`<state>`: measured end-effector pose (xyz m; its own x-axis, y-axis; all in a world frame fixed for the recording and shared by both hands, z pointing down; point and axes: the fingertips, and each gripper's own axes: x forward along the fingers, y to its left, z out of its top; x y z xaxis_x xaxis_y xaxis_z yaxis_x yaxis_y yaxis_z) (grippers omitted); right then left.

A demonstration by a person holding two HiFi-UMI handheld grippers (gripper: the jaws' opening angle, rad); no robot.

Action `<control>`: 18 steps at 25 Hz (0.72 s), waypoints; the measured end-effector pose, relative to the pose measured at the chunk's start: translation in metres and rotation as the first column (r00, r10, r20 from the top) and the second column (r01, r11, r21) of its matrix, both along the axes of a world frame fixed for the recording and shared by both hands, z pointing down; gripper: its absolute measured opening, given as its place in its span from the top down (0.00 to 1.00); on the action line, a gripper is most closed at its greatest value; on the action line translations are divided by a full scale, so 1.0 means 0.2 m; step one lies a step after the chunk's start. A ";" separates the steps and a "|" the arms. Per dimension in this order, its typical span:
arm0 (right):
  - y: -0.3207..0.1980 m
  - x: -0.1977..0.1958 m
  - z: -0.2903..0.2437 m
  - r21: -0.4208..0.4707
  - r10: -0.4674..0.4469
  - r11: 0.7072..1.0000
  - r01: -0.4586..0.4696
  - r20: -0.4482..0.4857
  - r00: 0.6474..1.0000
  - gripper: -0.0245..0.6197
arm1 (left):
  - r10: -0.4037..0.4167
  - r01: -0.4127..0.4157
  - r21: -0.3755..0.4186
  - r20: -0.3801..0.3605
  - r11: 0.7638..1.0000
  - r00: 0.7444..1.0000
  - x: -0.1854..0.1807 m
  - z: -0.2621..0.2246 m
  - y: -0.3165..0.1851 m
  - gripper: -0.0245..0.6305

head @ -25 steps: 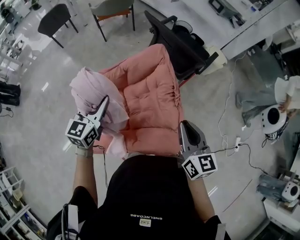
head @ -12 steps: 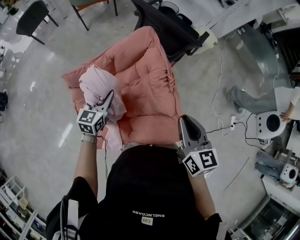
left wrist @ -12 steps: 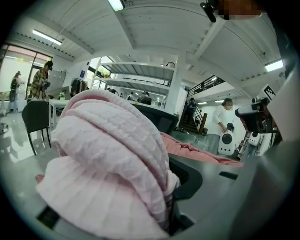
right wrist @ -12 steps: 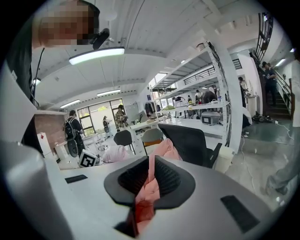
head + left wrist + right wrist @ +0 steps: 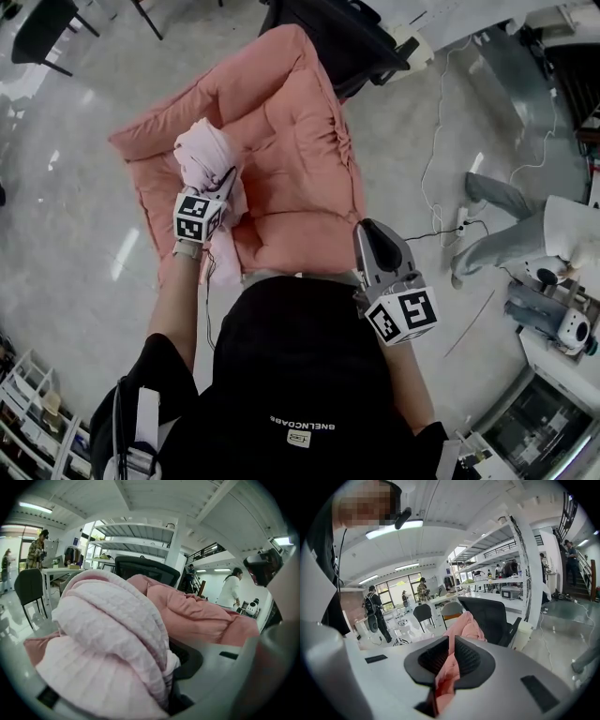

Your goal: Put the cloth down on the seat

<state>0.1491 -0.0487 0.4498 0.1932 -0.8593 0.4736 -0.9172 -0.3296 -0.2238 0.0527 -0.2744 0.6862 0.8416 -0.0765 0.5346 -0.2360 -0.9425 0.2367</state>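
The left tool (image 5: 227, 179) has lowered the cloth (image 5: 201, 154) toward the cushion (image 5: 302, 122).

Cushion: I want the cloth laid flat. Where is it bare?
Bare quilting runs from the cloth in the left claw rightward to the cushion edge; the right claw crowds the near right corner.

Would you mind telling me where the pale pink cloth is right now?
The pale pink cloth is left of centre in the head view, bunched in the shut left gripper, over the left part of the salmon cushion draped on the black chair.
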 end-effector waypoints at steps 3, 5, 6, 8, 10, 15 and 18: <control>-0.01 0.00 0.03 -0.007 -0.007 1.000 0.007 0.002 1.000 0.88 | 0.016 -0.016 0.000 0.045 1.000 0.999 0.01 0.14 0.01 0.75; -0.01 0.00 0.04 -0.013 -0.010 1.000 0.010 0.002 1.000 0.88 | 0.028 -0.028 -0.003 0.073 1.000 0.997 0.02 0.22 0.04 0.75; 0.00 0.00 0.05 -0.015 -0.012 1.000 0.012 0.002 1.000 0.88 | 0.033 -0.032 -0.006 0.085 0.999 0.996 0.02 0.25 0.05 0.74; 0.02 0.00 0.05 -0.019 -0.010 1.000 0.010 0.002 1.000 0.88 | 0.039 -0.038 -0.015 0.105 0.999 0.994 0.03 0.30 0.09 0.74; 0.03 0.00 0.05 -0.023 -0.005 1.000 0.005 0.005 1.000 0.88 | 0.036 -0.033 -0.022 0.117 0.999 0.993 0.05 0.34 0.10 0.73; 0.06 -0.02 0.05 -0.034 0.002 0.999 -0.002 0.007 1.000 0.88 | 0.039 -0.032 -0.051 0.145 0.998 0.989 0.09 0.44 0.13 0.71; 0.07 -0.03 0.04 -0.036 0.004 0.999 -0.004 0.001 1.000 0.88 | 0.083 -0.071 -0.074 0.173 0.995 0.981 0.12 0.48 0.18 0.69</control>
